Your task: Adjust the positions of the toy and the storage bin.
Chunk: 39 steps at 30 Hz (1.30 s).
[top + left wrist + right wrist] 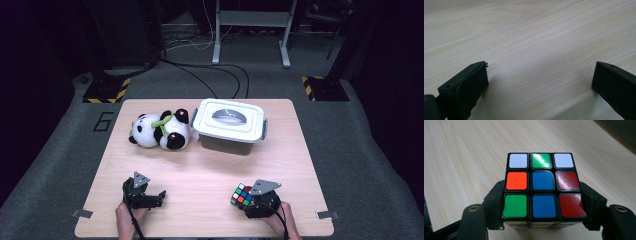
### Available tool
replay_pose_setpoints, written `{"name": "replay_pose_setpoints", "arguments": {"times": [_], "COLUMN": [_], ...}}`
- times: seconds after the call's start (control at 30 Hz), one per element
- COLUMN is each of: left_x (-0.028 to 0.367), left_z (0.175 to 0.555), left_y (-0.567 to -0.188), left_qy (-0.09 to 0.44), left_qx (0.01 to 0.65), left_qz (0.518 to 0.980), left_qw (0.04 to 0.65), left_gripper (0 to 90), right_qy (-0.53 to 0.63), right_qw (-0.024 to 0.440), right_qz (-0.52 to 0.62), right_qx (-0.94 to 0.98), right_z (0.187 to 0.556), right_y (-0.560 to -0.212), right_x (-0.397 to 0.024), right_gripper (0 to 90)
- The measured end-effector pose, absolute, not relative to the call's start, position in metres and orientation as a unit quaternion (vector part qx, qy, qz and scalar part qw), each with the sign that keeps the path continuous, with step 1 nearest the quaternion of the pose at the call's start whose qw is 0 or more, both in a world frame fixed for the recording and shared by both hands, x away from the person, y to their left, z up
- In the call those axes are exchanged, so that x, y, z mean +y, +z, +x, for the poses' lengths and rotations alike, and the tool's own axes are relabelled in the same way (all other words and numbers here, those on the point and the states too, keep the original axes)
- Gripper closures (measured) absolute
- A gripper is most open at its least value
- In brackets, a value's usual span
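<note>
In the high view, a Rubik's cube (pixel 242 195) sits at the lower right of the wooden table (pixel 210 170), clamped in the right gripper (pixel 250 200). The left gripper (pixel 159 196) rests at lower left. A plush panda (pixel 160 131) and a lidded white container (pixel 230 122) lie higher, at centre.

In the left gripper view, the jaws stand wide apart, holding nothing.

In the right gripper view, both jaws press the cube's sides. The cube appears grasped; the next move likely calls for carrying it toward the container, whose lid is still on.

Left gripper (pixel 161 194) low near the person, jaws spread wide, right gripper (pixel 243 196) clamped, both hand-held
</note>
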<state>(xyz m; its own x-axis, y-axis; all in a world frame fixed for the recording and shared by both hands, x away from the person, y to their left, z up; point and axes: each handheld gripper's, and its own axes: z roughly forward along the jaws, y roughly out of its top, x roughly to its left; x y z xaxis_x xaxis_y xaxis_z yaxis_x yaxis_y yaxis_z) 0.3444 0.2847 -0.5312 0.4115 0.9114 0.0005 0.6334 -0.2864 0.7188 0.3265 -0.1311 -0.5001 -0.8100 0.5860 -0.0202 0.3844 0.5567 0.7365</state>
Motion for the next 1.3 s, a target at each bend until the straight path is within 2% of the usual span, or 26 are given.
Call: {"name": "replay_pose_setpoints", "arguments": {"times": [0.33, 0.8, 1.3], "left_x": [0.285, 0.285, 0.286], "left_z": [0.345, 0.345, 0.345], "left_y": [-0.531, -0.531, -0.531], "left_qy": [0.209, 0.209, 0.21], "left_qx": [0.499, 0.499, 0.498], "left_qz": [0.776, 0.776, 0.776], "left_qw": [0.325, 0.325, 0.325], "left_gripper": [0.2, 0.2, 0.3], "right_qy": [0.386, 0.38, 0.369], "right_qw": [0.136, 0.136, 0.117], "right_qz": [0.274, 0.265, 0.249], "right_qx": [0.87, 0.876, 0.888], "right_z": [0.34, 0.38, 0.403], "right_y": [-0.492, -0.48, -0.49], "right_x": [-0.095, -0.017, 0.044], "right_gripper": [33.4, 33.4, 33.3]}}
